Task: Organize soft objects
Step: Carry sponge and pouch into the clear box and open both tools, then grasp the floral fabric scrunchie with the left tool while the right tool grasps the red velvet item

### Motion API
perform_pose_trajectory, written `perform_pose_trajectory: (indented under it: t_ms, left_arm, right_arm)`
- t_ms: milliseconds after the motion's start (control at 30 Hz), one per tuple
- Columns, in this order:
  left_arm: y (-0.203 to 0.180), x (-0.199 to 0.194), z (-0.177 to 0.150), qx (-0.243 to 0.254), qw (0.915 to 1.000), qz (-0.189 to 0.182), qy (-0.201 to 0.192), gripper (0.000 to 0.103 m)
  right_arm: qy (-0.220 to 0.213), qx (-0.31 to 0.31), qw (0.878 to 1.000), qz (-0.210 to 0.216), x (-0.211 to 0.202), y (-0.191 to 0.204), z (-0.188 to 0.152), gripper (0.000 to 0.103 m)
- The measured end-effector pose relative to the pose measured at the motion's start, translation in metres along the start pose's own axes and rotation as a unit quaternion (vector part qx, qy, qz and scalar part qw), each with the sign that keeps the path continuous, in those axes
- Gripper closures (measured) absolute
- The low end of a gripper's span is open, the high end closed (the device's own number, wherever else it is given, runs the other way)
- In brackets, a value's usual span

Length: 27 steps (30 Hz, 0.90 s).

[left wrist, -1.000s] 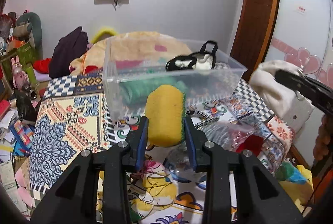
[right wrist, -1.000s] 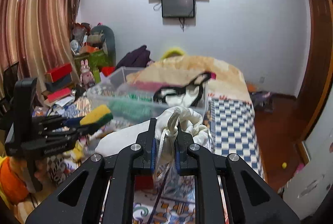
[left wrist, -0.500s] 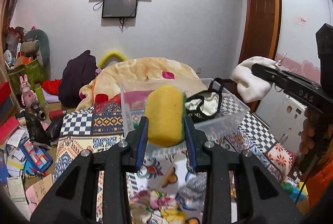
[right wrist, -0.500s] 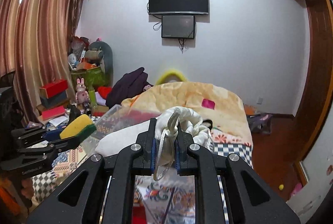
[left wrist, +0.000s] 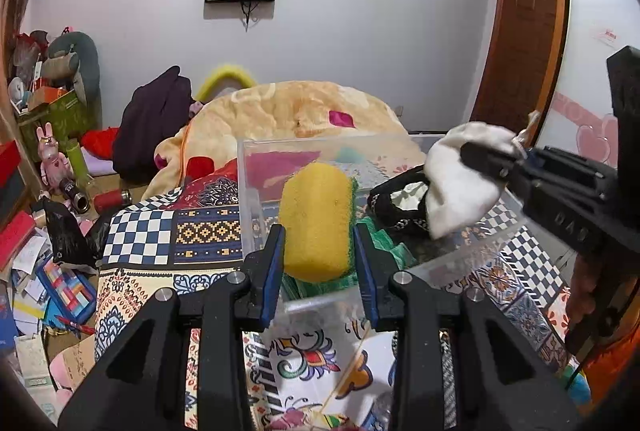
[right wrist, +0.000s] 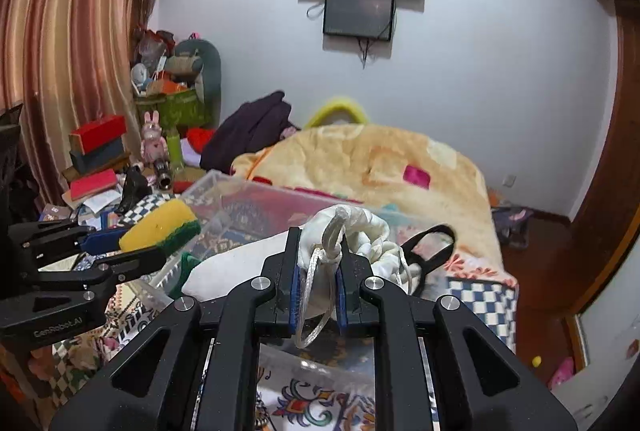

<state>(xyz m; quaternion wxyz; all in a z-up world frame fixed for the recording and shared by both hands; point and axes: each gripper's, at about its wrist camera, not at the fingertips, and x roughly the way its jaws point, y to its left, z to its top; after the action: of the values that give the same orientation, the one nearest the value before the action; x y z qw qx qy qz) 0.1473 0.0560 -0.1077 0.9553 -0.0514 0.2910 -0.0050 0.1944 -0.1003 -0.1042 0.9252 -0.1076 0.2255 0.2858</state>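
My left gripper (left wrist: pixel 319 227) is shut on a yellow sponge with a green scrub side (left wrist: pixel 316 219) and holds it over the near left part of a clear plastic bin (left wrist: pixel 250 199). My right gripper (right wrist: pixel 318 255) is shut on a white drawstring cloth pouch (right wrist: pixel 360 231) and holds it over the bin's right side; the pouch also shows in the left wrist view (left wrist: pixel 460 187). The sponge shows in the right wrist view (right wrist: pixel 160 227). Inside the bin lie a green cloth (left wrist: pixel 384 247) and a black-trimmed item (left wrist: pixel 396 211).
The bin stands on a patterned quilt (left wrist: pixel 160 231) on a bed. A peach blanket (left wrist: pixel 288 115) and dark clothes (left wrist: pixel 156 119) are heaped behind it. Boxes, toys and papers (left wrist: pixel 36 231) clutter the floor at left. A wooden door (left wrist: pixel 516 43) is at right.
Both grippers have moved forward over the bin, each still holding its object. The pouch now hangs above the bin's right side and the sponge above its near left.
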Motion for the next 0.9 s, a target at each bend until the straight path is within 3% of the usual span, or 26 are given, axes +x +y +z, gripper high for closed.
perform_pose_trajectory:
  t_ms: [467,600,700,900]
  left_arm:
    - [-0.009,0.025,0.003,0.013,0.9994,0.011,0.03,0.069]
    - [-0.012,0.021,0.001,0.02,0.9994,0.011,0.027,0.064]
    - [-0.017,0.015,0.0,0.028,0.9994,0.012,0.019,0.053]
    - [-0.023,-0.008,-0.001,0.042,0.999,0.012,-0.006,0.038]
  right_arm:
    - [0.065,0.001,0.998,0.008,0.024,-0.005,-0.007,0.086]
    - [0.07,-0.007,0.997,0.012,0.02,-0.003,-0.008,0.069]
    - [0.057,-0.009,0.998,0.013,0.009,-0.001,-0.009,0.053]
    - [0.034,-0.006,0.999,0.01,-0.011,-0.006,-0.007,0.041]
